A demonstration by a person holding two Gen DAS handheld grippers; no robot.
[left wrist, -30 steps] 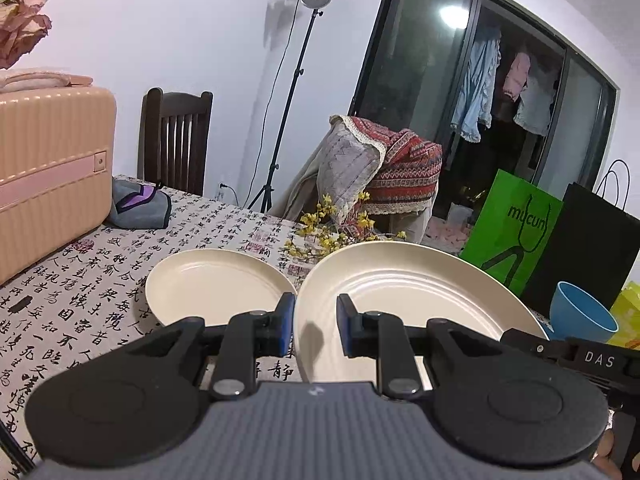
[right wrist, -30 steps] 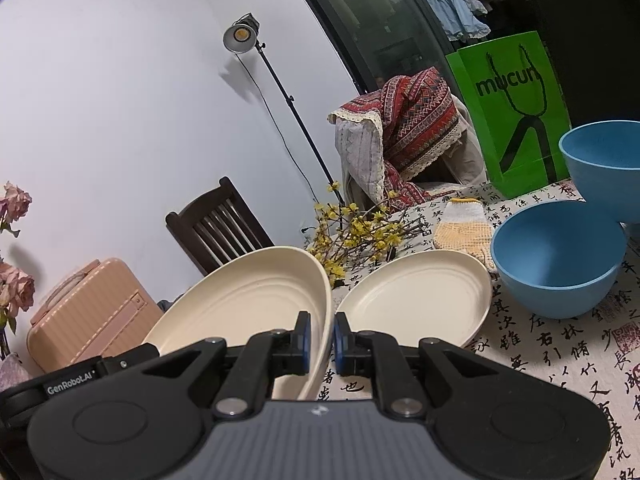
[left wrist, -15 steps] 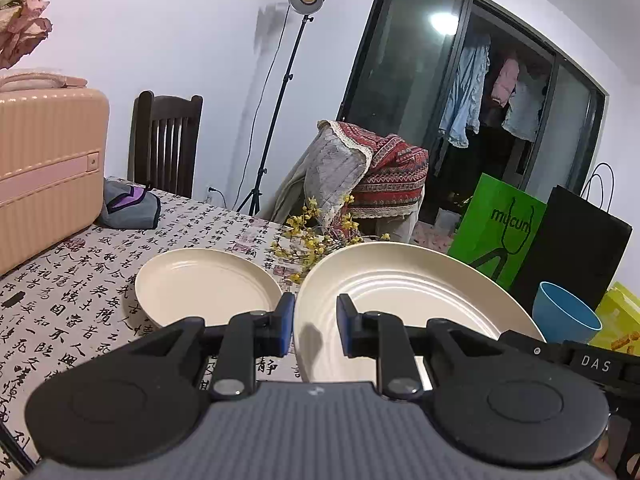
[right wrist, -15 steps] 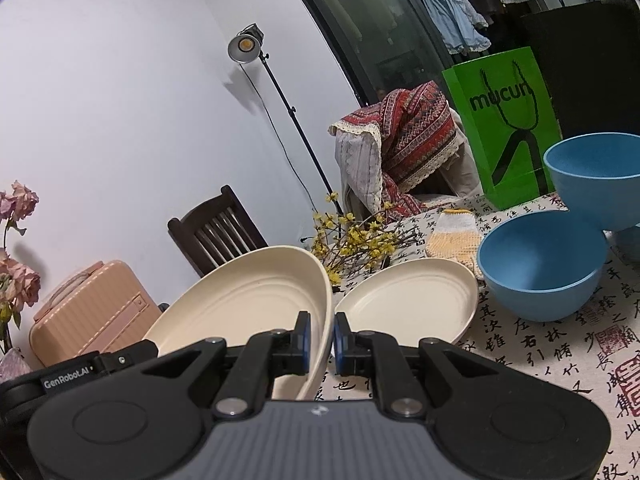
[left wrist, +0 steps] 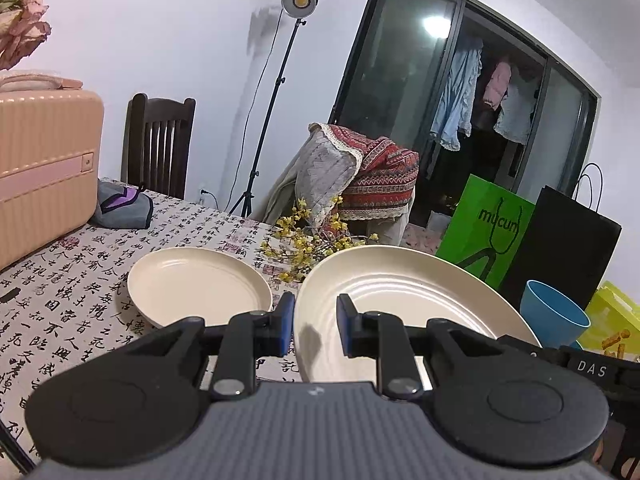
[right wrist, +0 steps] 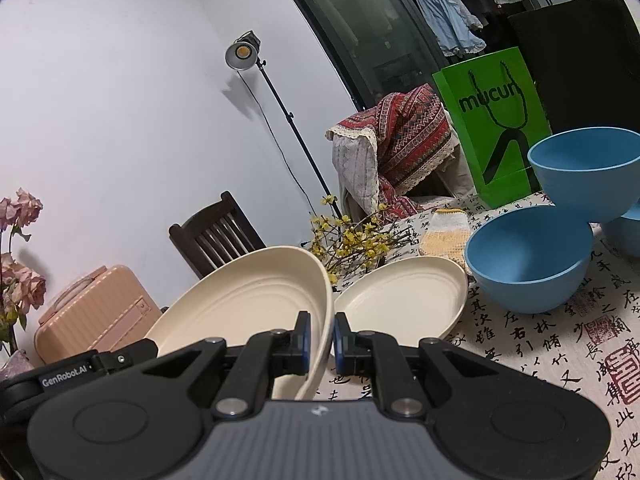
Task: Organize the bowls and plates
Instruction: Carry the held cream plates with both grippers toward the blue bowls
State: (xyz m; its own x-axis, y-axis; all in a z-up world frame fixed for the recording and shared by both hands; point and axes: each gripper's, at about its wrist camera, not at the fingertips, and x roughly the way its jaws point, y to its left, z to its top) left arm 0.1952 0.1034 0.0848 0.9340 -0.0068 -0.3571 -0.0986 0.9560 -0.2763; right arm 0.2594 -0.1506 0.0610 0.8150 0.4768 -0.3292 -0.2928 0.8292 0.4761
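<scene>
Plates: 1 large plate [left wrist: 404, 300] is held tilted above the surface, its rim pinched by both the left gripper [left wrist: 314, 330] and right gripper [right wrist: 320, 340]; beside it lies a second plate [left wrist: 196, 284]. Uneven pull could cause slipping.

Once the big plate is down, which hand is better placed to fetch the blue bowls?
Probably right: the blue bowls sit close beside the right tongs; from the left tongs they lie beyond the big plate.

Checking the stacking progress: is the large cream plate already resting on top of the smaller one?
No. The large cream plate is held tilted beside the smaller plate, which lies alone on the tablecloth.
</scene>
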